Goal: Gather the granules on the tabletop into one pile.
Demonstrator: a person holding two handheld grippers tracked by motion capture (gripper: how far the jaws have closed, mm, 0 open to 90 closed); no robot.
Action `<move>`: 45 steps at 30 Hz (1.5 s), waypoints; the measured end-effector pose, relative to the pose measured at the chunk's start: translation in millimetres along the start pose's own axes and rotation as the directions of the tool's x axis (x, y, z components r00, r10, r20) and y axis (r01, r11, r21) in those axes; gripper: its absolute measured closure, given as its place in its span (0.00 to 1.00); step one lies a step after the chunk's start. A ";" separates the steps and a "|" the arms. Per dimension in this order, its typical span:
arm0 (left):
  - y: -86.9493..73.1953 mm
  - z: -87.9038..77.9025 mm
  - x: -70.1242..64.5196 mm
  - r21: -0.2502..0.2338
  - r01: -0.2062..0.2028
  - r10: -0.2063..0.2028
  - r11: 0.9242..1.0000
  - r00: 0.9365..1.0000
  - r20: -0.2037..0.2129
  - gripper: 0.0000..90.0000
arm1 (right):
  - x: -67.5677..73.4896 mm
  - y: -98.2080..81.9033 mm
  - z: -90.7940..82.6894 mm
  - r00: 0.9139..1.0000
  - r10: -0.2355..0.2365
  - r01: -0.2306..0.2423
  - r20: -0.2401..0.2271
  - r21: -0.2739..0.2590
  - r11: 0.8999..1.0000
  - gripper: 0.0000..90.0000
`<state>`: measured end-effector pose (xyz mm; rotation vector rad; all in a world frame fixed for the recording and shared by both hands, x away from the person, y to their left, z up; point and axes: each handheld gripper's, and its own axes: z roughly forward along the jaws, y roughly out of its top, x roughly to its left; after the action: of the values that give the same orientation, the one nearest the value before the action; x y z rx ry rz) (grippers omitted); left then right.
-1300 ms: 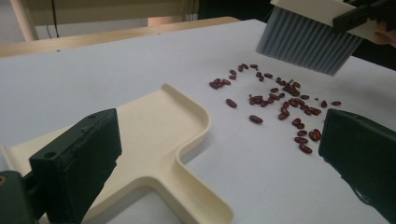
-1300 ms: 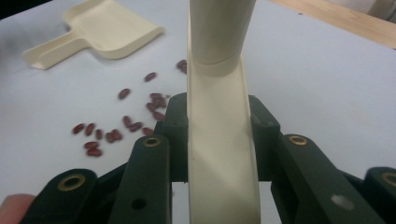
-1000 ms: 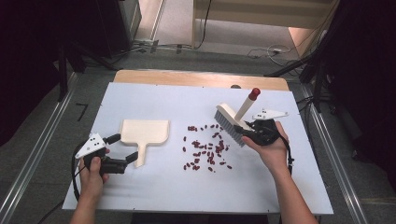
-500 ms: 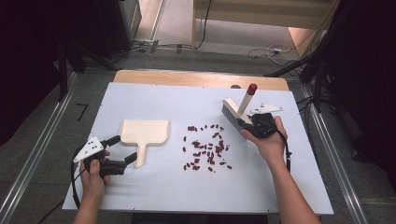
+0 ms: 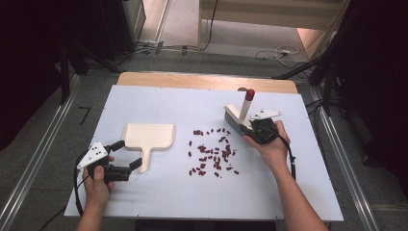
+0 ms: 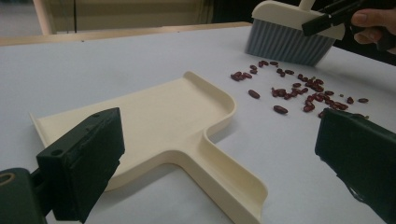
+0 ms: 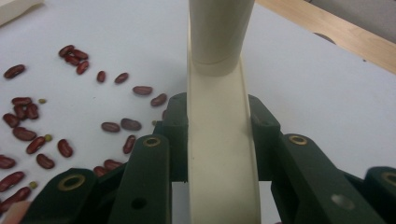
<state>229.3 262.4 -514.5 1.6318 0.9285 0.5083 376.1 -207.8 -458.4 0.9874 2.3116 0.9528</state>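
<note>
The brush (image 5: 237, 117) is hanging tilted over the right part of the counter (image 5: 159, 192), its cream handle clamped between the fingers of the right gripper (image 5: 255, 129), its grey bristles just at the far right edge of the scattered red beans (image 5: 211, 155). Left of the beans, the cream dustpan (image 5: 147, 137) is lying flat, handle pointing toward the near edge. The left gripper (image 5: 124, 155) is sitting with its fingers spread wide on either side of that handle, not touching it. No writing is showing on anything.
</note>
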 end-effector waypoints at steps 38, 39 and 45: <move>-0.6 3.6 0.0 0.019 -0.005 0.005 1.000 1.000 0.007 0.02 | 47.7 -7.4 -20.2 0.988 -0.094 0.096 -0.121 0.011 0.995 0.73; -0.5 3.6 0.1 0.020 -0.005 0.005 1.000 1.000 0.006 0.02 | 49.0 -7.2 -20.8 0.987 -0.093 0.095 -0.130 0.011 0.995 0.73; -0.5 3.9 0.0 0.020 -0.004 0.004 1.000 1.000 0.006 0.02 | 45.0 -1.5 -27.3 0.989 -0.087 0.087 -0.117 -0.010 0.996 0.73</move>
<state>232.1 260.1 -516.0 1.6525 0.9284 0.4980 329.5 -185.9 -447.3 0.8415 2.4261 1.0056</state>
